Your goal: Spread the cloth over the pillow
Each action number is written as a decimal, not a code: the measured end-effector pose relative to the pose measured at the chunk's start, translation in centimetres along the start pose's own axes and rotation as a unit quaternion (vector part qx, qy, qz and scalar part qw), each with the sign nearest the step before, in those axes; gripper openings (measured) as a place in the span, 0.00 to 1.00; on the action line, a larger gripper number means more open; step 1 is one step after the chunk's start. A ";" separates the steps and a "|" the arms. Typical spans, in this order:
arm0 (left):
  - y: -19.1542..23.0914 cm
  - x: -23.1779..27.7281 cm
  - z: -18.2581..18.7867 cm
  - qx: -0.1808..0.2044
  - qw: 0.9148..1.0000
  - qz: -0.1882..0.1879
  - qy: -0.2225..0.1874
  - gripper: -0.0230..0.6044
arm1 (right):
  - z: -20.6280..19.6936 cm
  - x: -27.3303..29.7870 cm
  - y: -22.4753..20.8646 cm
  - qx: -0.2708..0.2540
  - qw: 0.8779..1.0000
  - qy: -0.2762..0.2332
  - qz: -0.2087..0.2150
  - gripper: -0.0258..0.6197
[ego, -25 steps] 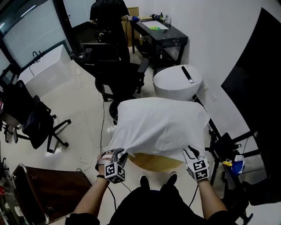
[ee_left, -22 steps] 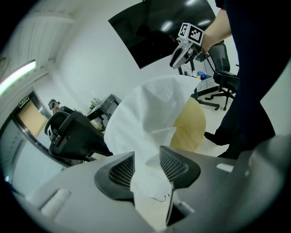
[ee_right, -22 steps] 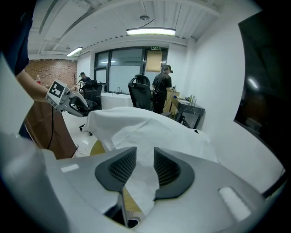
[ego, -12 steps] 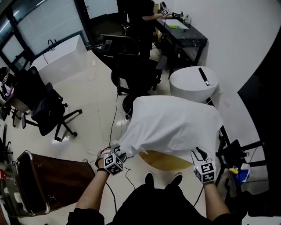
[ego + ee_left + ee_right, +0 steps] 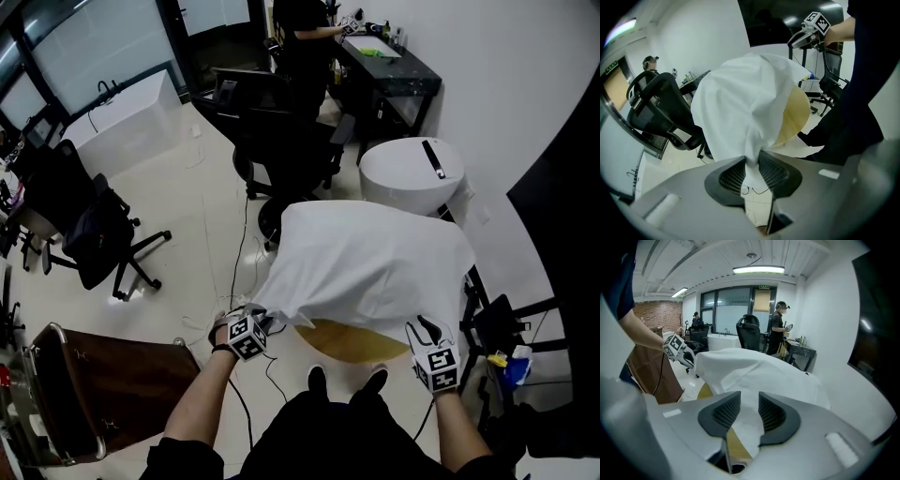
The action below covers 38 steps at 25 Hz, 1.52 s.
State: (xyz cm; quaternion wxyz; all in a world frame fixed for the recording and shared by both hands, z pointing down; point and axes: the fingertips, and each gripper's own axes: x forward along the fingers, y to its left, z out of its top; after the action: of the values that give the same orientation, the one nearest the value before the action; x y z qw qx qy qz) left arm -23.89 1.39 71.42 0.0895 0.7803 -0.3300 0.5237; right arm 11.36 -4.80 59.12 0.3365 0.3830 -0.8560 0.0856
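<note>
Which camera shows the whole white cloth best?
The head view: it sees the whole cloth from above. The left gripper view shows one side and a bunched corner; the right gripper view, only the near edge and top.

Reading this as an office. Landmark: the big black swivel chair (image 5: 281, 131). Behind it stands a black desk (image 5: 394, 70) with a person (image 5: 305, 28) at it. Left of it are glass partition walls (image 5: 94, 56) and more wheeled chairs (image 5: 98, 239). Cables (image 5: 234, 272) trail over the pale floor (image 5: 187, 216) in front of it.
</note>
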 end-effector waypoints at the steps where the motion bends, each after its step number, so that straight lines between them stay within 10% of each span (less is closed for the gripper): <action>1: -0.1 -0.1 0.0 0.006 1.000 -0.001 0.000 0.14 | 0.0 -0.2 0.0 0.000 1.000 0.000 -0.001 0.24; 13: 3.9 -6.8 -2.8 0.059 0.995 0.075 0.018 0.04 | -3.1 -1.9 -3.7 0.021 0.999 0.015 -0.043 0.24; 22: 4.6 -7.4 -2.7 0.059 0.995 0.079 0.032 0.04 | -13.3 -4.9 -10.8 0.052 0.991 0.091 -0.085 0.31; 35: 4.9 -8.1 -2.0 0.070 0.992 0.087 0.059 0.04 | -22.6 -2.5 -11.9 0.130 0.978 0.163 0.008 0.34; 38: 4.8 -8.3 -1.8 0.067 0.992 0.087 0.063 0.04 | -22.1 -2.3 -12.2 0.115 0.981 0.159 0.004 0.13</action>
State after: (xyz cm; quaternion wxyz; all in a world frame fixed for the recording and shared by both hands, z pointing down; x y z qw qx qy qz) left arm -30.15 2.07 63.92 0.0118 0.7182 -0.3552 0.5983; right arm 32.38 -2.94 73.07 0.4217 0.3976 -0.7775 0.2442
